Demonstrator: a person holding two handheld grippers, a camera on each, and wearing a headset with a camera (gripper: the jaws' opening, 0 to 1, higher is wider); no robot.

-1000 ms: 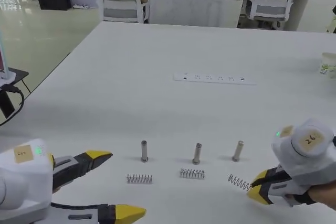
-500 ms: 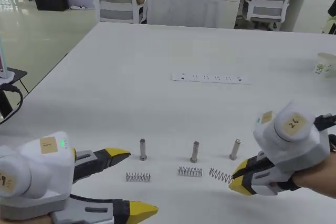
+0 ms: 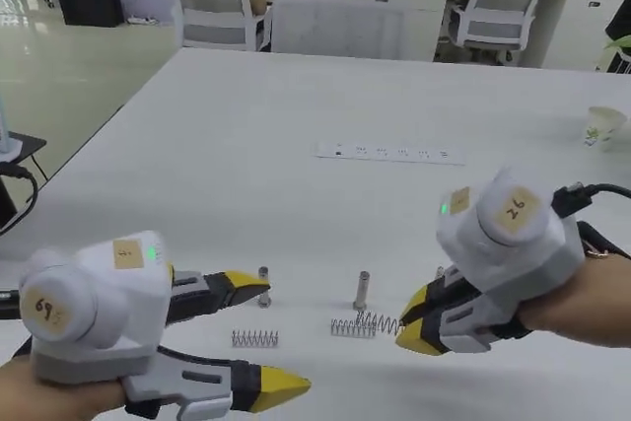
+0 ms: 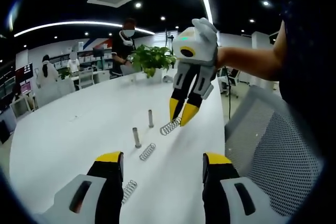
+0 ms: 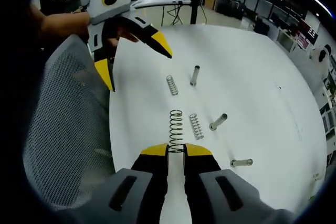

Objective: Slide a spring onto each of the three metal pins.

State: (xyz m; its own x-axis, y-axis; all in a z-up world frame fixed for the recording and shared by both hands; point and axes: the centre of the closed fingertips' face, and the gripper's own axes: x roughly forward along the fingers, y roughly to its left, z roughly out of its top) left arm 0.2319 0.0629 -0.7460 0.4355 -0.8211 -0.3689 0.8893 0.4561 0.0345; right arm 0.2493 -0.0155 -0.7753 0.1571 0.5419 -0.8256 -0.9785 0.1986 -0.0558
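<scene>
while the left yellow-tipped tongs [image 3: 281,334] stand wide apart at the near left, the right tongs [image 3: 406,327] clamp a thin coiled steel spring [image 3: 380,322] low over the white desk [image 3: 296,145], just near and right of the middle short grey metal pin [image 3: 362,290].

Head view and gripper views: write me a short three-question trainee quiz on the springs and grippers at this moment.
1. True or false: the right gripper is shut on a spring.
2. How many loose springs lie on the table? A) one B) two C) three
3. Fill in: the left gripper holds nothing; its jaws stand ____.
Key: 1 true; 2 B; 3 open.
</scene>
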